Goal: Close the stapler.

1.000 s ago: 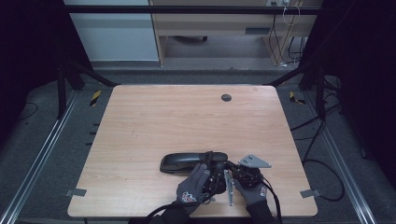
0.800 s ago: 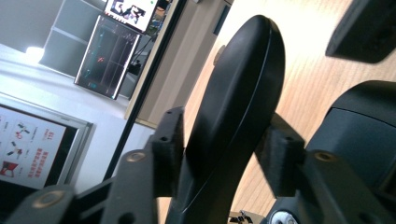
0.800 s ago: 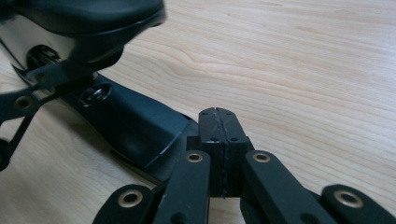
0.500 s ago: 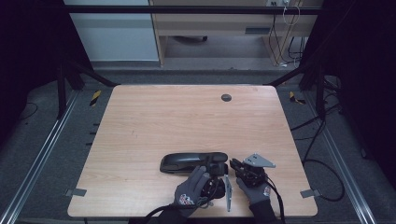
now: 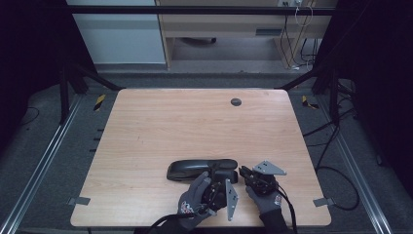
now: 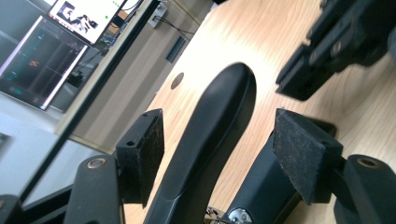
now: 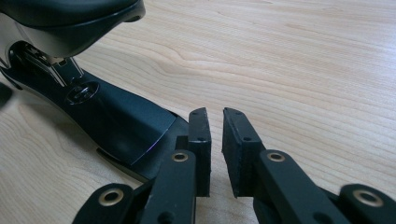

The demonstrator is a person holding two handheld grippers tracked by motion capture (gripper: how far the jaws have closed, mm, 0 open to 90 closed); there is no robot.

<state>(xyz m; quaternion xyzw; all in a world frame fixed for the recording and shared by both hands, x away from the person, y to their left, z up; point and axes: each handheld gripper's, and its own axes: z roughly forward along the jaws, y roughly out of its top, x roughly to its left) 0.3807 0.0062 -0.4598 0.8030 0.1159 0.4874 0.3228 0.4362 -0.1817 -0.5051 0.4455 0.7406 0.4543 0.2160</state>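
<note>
Resting near the front edge of a wooden desk [image 5: 160,126], two gloved hands are each holding a claw beside a long black stapler [image 5: 202,169]. The stapler is lying flat, lengthwise across the desk, just beyond the hands and close to the near edge.

The left claw [image 5: 216,183] is sitting at the stapler's right end. In the left gripper view, its felt-faced pads [image 6: 306,156] are standing wide apart on either side of the stapler's curved top arm [image 6: 210,135], with a clear gap on both sides, so the left claw is released and not pressing the arm. Its jaws have just been opening, with the arm between them.

The right claw [image 5: 243,171] is lying just to the right of the stapler's end. In the right gripper view, its jaws are nearly together with a thin slit between them and nothing in that slit; the tips are lying right at the edge of the stapler's black base [image 7: 116,126], possibly touching it, though the angle is making that hard to judge.

Farther off, a small dark round grommet [image 5: 235,102] is sitting near the desk's far edge.
</note>
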